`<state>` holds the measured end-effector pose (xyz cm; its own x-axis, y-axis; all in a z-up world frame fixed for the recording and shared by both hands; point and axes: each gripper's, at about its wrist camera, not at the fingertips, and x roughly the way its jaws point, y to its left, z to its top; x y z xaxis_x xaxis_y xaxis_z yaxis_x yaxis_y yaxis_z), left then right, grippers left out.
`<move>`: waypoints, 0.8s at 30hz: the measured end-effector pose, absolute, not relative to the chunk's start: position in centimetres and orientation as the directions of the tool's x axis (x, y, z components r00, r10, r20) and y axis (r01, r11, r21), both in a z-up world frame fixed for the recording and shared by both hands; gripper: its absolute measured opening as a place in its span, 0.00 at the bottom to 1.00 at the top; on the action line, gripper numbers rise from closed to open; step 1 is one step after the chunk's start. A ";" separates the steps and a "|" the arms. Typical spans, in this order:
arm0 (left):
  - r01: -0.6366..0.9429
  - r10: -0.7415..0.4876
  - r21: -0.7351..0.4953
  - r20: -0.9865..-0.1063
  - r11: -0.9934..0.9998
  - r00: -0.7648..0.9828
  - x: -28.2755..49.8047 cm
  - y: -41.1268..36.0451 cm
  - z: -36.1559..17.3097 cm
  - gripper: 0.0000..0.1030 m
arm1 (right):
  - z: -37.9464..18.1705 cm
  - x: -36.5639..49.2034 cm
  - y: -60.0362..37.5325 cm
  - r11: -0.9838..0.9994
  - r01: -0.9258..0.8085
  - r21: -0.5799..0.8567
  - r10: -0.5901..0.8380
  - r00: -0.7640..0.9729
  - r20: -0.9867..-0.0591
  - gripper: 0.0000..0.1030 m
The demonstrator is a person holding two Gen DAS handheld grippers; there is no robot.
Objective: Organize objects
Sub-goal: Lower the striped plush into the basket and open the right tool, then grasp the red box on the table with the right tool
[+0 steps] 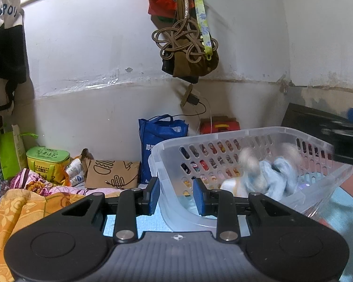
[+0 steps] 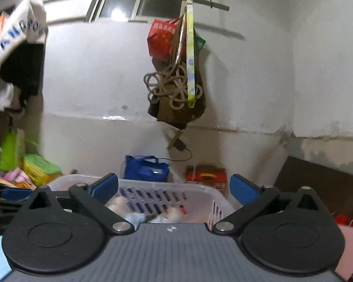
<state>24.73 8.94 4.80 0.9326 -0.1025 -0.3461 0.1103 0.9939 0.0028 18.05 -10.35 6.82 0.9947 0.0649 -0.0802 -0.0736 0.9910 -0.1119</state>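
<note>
A clear plastic basket (image 1: 247, 132) with slotted walls sits tilted in front of me on the bed. My left gripper (image 1: 176, 196) is shut on the basket's near corner wall, one blue pad outside and one inside. In the basket lies a blurred pale blue and white soft thing (image 1: 270, 174), beside something white. My right gripper (image 2: 174, 188) hangs over the basket (image 2: 153, 184), its jaws spread wide with nothing between the pads. The soft blue and white thing (image 2: 134, 218) shows below it. Part of the right gripper (image 1: 346, 141) also shows at the right edge of the left wrist view.
A blue tote bag (image 1: 161, 145) and a red box (image 1: 220, 125) stand against the wall behind the basket. A brown paper bag (image 1: 113, 175), a green case (image 1: 47, 162) and an orange blanket (image 1: 23, 211) lie left. Bags and coiled cord (image 1: 186, 47) hang above.
</note>
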 end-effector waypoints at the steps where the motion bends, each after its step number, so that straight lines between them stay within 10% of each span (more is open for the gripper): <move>1: 0.111 -0.101 0.009 -0.348 0.994 0.932 24.7 8.9 4.8 0.34 | 6.5 17.2 -10.9 0.993 -0.081 -0.089 0.074 0.994 -0.077 1.00; 24: 0.101 -0.091 0.011 -0.360 0.995 0.929 24.4 9.0 4.8 0.35 | -0.9 13.1 -7.6 0.955 -0.287 0.079 0.296 0.885 -0.360 1.00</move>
